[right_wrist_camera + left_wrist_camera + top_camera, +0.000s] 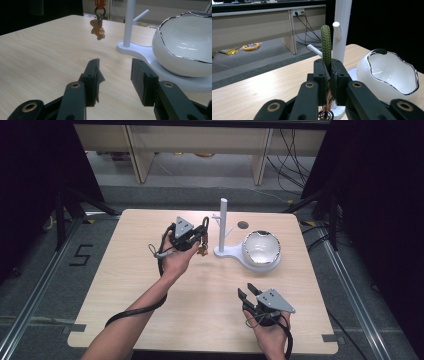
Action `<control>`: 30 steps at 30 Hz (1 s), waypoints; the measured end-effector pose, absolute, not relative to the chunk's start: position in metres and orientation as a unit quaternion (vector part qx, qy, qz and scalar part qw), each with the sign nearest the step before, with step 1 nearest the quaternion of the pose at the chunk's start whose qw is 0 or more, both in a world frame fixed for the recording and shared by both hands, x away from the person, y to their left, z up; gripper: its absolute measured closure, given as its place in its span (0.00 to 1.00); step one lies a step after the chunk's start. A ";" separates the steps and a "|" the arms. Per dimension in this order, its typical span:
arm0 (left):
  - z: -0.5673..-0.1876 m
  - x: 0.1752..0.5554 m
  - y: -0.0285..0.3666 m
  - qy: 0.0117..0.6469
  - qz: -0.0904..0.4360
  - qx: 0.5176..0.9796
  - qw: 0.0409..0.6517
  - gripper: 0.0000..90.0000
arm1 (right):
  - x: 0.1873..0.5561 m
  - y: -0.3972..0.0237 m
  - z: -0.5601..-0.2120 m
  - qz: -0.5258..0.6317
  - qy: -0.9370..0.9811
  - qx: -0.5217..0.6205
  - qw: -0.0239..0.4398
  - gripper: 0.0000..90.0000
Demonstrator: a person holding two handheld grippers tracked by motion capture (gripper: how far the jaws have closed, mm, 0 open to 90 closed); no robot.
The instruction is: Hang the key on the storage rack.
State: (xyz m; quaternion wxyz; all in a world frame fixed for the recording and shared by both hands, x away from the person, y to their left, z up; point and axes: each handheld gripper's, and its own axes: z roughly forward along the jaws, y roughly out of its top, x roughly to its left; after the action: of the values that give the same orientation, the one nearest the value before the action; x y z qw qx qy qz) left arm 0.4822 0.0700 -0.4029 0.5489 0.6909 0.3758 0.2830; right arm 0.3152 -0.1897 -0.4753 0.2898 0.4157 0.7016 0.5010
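Beside the stand, a soft, light strap is clenched by the left gripper, best held mid-loop; the right gripper is kept released.

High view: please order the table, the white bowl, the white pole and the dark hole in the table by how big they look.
1. table
2. white bowl
3. white pole
4. dark hole

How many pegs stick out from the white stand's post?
2 visible: a thick peg pointing toward the left gripper, and a thin peg angled off leftward. Others may hide behind the post.
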 end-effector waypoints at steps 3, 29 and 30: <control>-0.401 0.483 0.069 0.375 0.288 0.690 0.548 0.93 | 0.315 -0.190 -0.475 0.501 0.701 0.416 0.290 0.66; -0.393 0.485 0.048 0.357 0.317 0.693 0.541 0.93 | 0.315 -0.191 -0.478 0.502 0.700 0.424 0.279 0.66; -0.392 0.486 0.048 0.343 0.327 0.695 0.540 0.92 | 0.315 -0.191 -0.478 0.501 0.701 0.422 0.282 0.66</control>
State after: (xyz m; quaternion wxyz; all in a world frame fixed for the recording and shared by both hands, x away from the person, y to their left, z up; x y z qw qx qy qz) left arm 0.4862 0.0484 -0.3919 0.5402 0.6953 0.3431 0.3272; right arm 0.3149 -0.1913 -0.4779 0.2821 0.4219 0.7010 0.5009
